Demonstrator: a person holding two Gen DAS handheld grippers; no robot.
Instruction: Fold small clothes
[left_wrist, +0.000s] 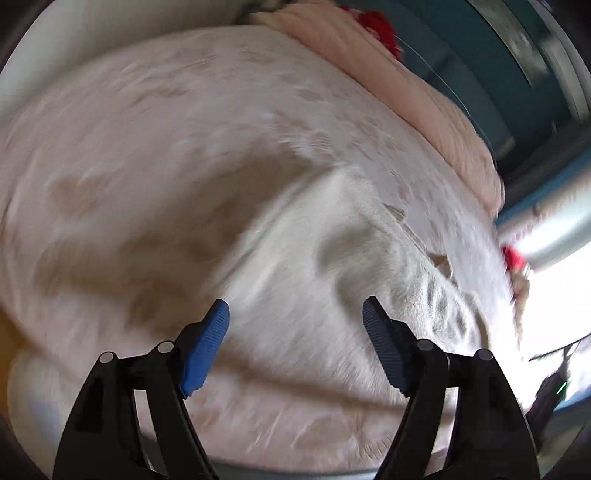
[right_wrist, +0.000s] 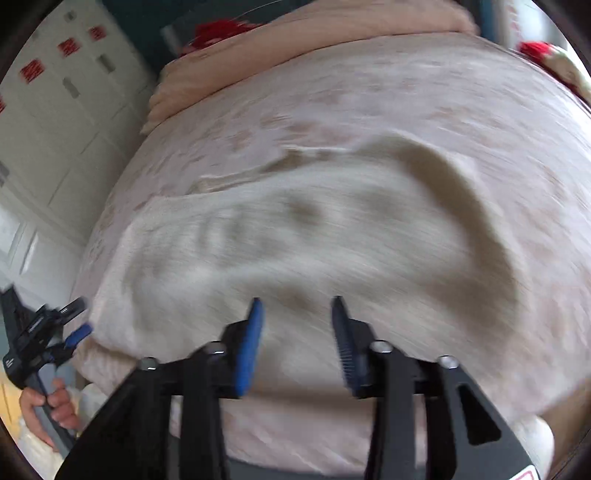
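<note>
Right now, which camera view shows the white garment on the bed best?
The right wrist view: the white garment lies almost whole across the pink bedspread, though blurred. The left wrist view shows it cut off at the bright right side, with one end washed out by glare.

White garment: soft matt knit cloth. Pale pink patterned bedcover: smooth matt fabric. Blue gripper pads: ribbed matt plastic.

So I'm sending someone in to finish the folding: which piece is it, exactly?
Start at the bed with its pale pink patterned cover. The cream-white garment lies rumpled on its near part. It is plain and whiter than the cover, unlike the peach blanket at the far edge.
</note>
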